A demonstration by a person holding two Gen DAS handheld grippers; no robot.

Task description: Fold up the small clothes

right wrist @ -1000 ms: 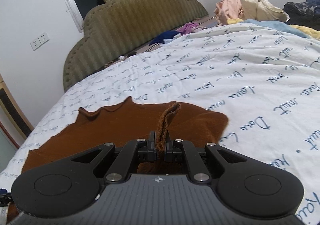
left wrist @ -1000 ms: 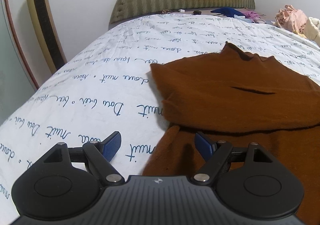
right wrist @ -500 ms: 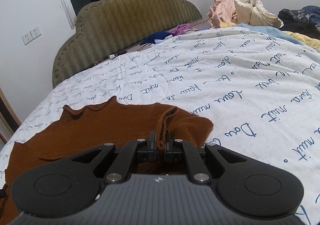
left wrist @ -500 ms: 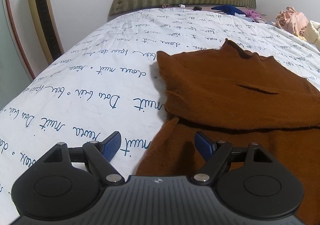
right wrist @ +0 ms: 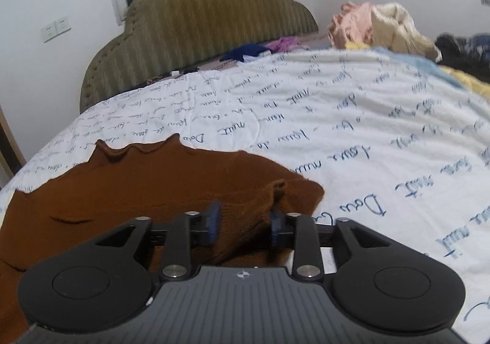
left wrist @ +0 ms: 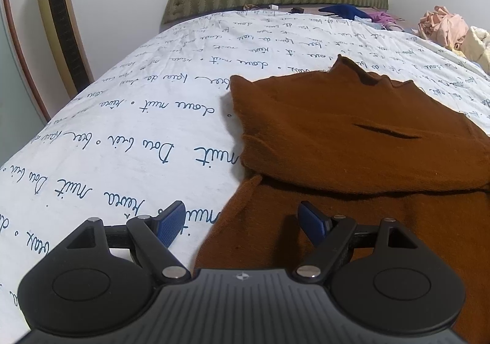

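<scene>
**Brown top flat on the scripted bedsheet**

I saw the brown top folded on the bed's white sheet below the olive headboard. My left hand-held gripper and right hand-held gripper both stood apart, clamping nothing.

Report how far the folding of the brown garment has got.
Done: one part of the brown garment is already folded over the rest, lying flat on the bedsheet. In hand: nothing; the right gripper stands open around a raised fold, and the left gripper is open over the near edge. Left: the remaining folds, probably starting from that near edge.
</scene>
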